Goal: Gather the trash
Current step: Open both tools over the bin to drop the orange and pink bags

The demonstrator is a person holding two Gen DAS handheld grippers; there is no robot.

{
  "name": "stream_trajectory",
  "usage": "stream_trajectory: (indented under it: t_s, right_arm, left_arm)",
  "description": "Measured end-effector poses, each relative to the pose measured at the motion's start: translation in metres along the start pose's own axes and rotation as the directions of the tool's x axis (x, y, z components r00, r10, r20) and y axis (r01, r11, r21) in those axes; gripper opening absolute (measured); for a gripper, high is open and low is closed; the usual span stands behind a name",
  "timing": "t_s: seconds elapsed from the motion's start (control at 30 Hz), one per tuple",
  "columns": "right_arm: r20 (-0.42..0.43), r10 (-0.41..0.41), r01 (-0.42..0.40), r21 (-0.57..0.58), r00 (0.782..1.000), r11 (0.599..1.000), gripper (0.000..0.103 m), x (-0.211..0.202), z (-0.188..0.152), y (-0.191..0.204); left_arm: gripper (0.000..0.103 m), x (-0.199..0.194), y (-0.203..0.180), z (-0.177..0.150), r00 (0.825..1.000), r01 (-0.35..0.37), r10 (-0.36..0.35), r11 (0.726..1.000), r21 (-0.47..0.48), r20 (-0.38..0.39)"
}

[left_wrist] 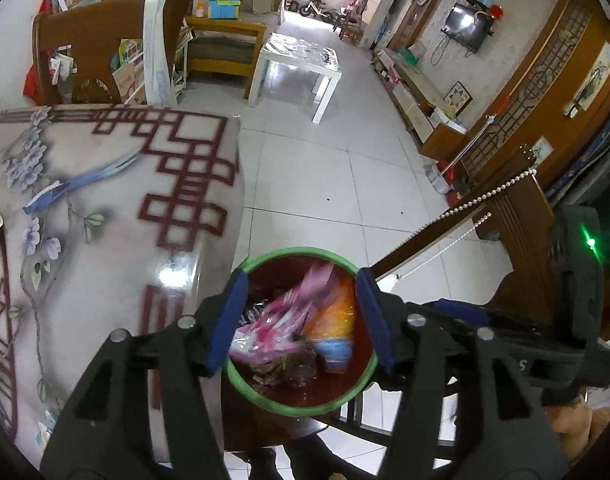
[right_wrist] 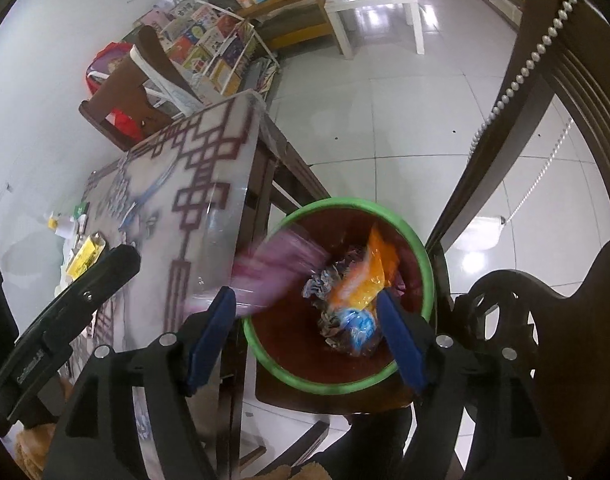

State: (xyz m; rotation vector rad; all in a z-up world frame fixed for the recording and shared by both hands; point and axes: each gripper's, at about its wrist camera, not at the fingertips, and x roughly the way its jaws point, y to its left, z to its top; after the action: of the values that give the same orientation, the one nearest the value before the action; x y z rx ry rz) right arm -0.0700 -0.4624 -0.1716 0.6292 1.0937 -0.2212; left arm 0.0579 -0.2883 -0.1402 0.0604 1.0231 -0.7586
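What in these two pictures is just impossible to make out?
- Pink wrapper: motion-blurred in both views; print unreadable.
- Bin bottom: covered by trash, partly by the left tongs.
- Yellow item at the table's far end: too small, part-hidden by the other tool.

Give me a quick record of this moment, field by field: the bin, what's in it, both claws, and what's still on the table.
bin: green-rimmed bin, beside the table
contents: orange wrapper, crumpled foil
in motion: blurred pink wrapper at the rim
left claw: open, above bin, empty
right claw: open, above bin, empty
table leftovers: yellow packet
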Motion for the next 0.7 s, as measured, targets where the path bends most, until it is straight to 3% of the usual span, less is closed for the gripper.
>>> stream_trajectory:
  t_s: [0.3, 0.57, 0.7]
  right_arm:
    - [0.008, 0.000, 0.000, -0.029, 1.000, 1.000, 0.074, -0.004, -0.001, 0.010]
    - [-0.017, 0.012, -0.014, -0.079, 1.000, 0.997, 0.075, 0.003, -0.010, 0.034]
    - [-0.043, 0.023, -0.028, -0.113, 0.999, 0.993, 0.075, 0.011, -0.015, 0.052]
  left_arm:
    - [0.061, -0.019, 0.023, -0.006, 0.999, -0.033, 0.034, 0.998, -0.053, 0.032]
    - [0.071, -0.048, 0.078, -0.041, 0.987, -0.155, 0.158, 0.983, -0.104, 0.022]
    - [0.071, -0.066, 0.120, -0.070, 0.976, -0.214, 0.215, 0.956, -0.202, -0.014]
